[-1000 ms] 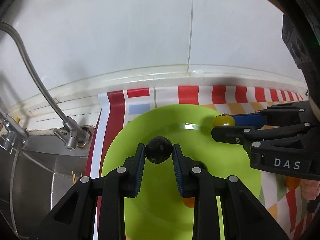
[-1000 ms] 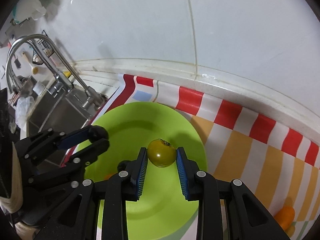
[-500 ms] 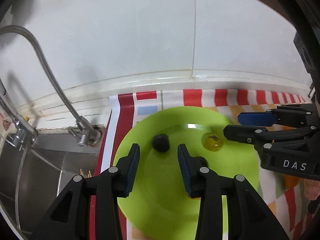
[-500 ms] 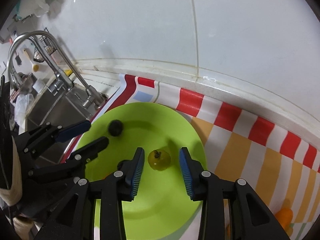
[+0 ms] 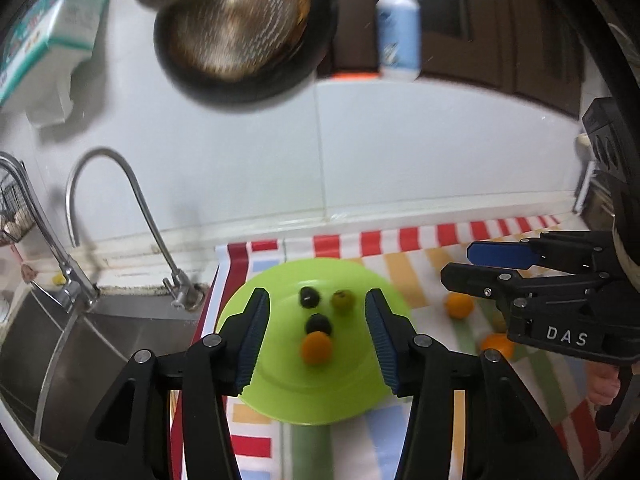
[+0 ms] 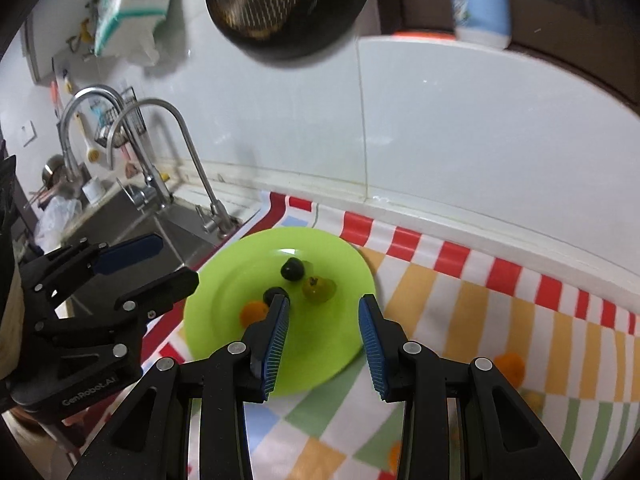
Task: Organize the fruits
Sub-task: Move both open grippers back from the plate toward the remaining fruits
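A lime green plate [image 5: 344, 394] [image 6: 224, 300] lies on the striped cloth. On it lie two dark round fruits [image 5: 309, 297] [image 5: 318, 324], a yellow-green tomato [image 5: 343, 300] [image 6: 317, 289] and an orange fruit [image 5: 316, 347] [image 6: 253, 312]. My left gripper [image 5: 316, 334] is open and empty, raised above the plate; it also shows in the right wrist view [image 6: 148, 264]. My right gripper [image 6: 323, 338] is open and empty, raised over the plate's near right side; it also shows in the left wrist view [image 5: 476, 262].
Loose orange fruits lie on the cloth right of the plate [image 5: 459, 306] [image 5: 497, 345] [image 6: 509, 366]. A steel sink [image 5: 80, 344] with curved taps [image 5: 120, 200] is at the left. A white tiled wall [image 5: 360, 152] stands behind, with a hanging strainer [image 5: 240, 28] and soap bottle [image 5: 398, 28] above.
Both grippers let go of their fruits onto the plate, opened wide, and pulled up and back. The dark fruit and the tomato now rest on the plate.
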A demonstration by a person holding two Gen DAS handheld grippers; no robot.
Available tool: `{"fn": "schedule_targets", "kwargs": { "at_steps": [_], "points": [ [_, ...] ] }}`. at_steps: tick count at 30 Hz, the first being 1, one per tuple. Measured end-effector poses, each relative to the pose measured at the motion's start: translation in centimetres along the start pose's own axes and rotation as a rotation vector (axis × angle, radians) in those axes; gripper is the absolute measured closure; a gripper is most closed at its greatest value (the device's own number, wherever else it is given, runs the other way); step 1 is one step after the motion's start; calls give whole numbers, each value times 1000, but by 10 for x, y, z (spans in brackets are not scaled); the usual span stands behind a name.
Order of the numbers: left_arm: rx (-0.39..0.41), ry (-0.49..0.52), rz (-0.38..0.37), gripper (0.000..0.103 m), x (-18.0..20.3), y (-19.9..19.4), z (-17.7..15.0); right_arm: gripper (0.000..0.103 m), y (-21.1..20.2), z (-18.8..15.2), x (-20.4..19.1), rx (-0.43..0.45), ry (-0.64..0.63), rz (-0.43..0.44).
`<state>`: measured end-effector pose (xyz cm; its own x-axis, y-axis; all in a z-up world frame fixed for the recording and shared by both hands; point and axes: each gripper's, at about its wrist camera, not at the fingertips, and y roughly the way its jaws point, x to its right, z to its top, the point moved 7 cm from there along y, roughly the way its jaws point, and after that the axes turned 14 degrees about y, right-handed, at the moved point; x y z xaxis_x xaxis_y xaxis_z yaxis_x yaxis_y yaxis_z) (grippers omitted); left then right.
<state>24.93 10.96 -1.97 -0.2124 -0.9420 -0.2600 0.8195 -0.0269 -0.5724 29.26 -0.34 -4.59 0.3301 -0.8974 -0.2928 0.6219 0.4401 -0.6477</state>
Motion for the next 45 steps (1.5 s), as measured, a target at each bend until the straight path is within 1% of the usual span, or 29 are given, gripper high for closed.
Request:
{"fn": "schedule_targets", "kwargs": {
  "at_steps": [3,6,7,8,9,11,13,17,20,24,30,36,45],
  "points": [
    [35,4,-10,51,15,-18,4,66,-25,-2,8,43,28,-6],
    [71,4,-21,50,30,-34,7,66,-51,-4,17,98,54,-30],
    [84,7,-25,50,36,-40,8,64,-61,-5,22,122,63,-46],
    [93,12,-27,49,41,-43,9,59,-71,-7,26,141,70,-64],
    [108,22,-29,48,46,-48,10,57,-79,-9,30,158,77,-78],
    [125,45,-23,44,57,-54,11,57,-95,-15,37,187,79,-107],
    [135,63,-20,44,65,-58,12,57,-108,-22,45,212,77,-144],
    [135,104,-46,44,84,-59,10,57,-128,-35,62,236,98,-194],
    [139,124,-68,43,97,-58,9,57,-139,-44,73,244,117,-226],
    [150,153,-99,43,114,-56,7,57,-148,-57,82,252,109,-266],
    [156,155,-133,43,131,-51,5,57,-157,-68,96,258,98,-320],
    [115,134,-174,43,146,-37,-1,57,-159,-76,113,254,127,-352],
    [60,146,-197,43,170,-11,-9,57,-142,-89,147,197,192,-372]
  ]
}}
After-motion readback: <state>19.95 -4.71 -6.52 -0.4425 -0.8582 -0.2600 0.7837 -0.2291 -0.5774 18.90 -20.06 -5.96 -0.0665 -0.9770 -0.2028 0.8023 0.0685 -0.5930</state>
